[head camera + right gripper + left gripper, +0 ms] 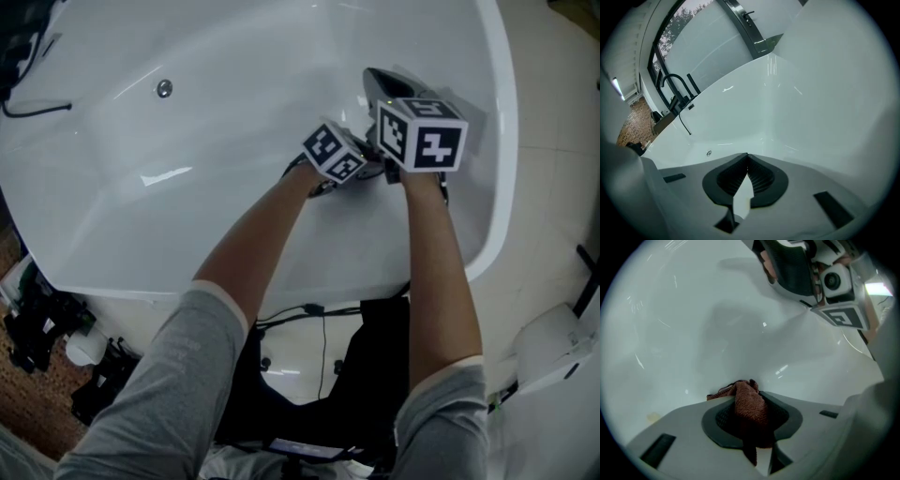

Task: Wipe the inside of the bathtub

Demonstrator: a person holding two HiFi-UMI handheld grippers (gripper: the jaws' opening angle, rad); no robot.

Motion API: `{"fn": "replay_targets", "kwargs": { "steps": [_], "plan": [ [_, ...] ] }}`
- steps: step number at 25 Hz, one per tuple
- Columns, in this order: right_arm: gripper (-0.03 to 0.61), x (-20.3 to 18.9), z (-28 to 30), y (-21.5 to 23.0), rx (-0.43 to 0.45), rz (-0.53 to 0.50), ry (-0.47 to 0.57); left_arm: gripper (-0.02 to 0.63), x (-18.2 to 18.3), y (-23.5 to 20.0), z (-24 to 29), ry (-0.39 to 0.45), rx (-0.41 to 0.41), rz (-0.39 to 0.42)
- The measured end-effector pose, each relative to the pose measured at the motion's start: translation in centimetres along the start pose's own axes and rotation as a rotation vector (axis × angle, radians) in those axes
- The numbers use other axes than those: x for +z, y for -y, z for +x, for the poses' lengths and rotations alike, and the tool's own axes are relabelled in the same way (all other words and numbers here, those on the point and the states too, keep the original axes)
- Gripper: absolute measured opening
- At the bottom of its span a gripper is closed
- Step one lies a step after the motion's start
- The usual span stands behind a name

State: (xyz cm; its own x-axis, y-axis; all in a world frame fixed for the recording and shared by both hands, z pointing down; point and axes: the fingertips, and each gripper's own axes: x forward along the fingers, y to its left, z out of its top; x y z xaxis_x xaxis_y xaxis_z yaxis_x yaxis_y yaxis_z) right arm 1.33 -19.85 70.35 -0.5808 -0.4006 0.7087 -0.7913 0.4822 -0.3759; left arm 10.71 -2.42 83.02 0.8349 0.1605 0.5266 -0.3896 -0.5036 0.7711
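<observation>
Left claw [749, 434] clamped on a brown cloth [749, 401], its lower part hidden between the pads [717, 420], near the bathtub [693, 333] inner wall, right claw [747, 174] closed on nothing, from the head view we find both tips masked by marker cubes [422, 131].

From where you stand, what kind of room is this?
Most likely a bathroom: a large white bathtub fills the view, a black faucet stands at its rim near a window, and a brown cloth is held for wiping.

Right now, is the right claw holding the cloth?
No, the right claw is shut on nothing; the brown cloth sits clamped in the left claw.
</observation>
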Motion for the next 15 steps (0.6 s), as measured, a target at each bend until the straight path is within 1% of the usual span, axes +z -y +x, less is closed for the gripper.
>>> {"fn": "replay_targets", "kwargs": {
  "steps": [5, 11, 15],
  "plan": [
    [0.002, -0.3, 2.3, 0.7, 0.009, 0.044, -0.001, 0.101, -1.1, -1.5, 0.6, -0.021, 0.016, 0.013],
    [0.002, -1.0, 6.5, 0.1, 0.014, 0.029, -0.024, 0.101, -3.1, -5.2, 0.3, -0.065, 0.037, 0.024],
    [0.002, -1.9, 7.3, 0.5, 0.027, 0.043, -0.029, 0.101, -3.7, -5.9, 1.1, -0.065, 0.039, 0.031]
  ]
}}
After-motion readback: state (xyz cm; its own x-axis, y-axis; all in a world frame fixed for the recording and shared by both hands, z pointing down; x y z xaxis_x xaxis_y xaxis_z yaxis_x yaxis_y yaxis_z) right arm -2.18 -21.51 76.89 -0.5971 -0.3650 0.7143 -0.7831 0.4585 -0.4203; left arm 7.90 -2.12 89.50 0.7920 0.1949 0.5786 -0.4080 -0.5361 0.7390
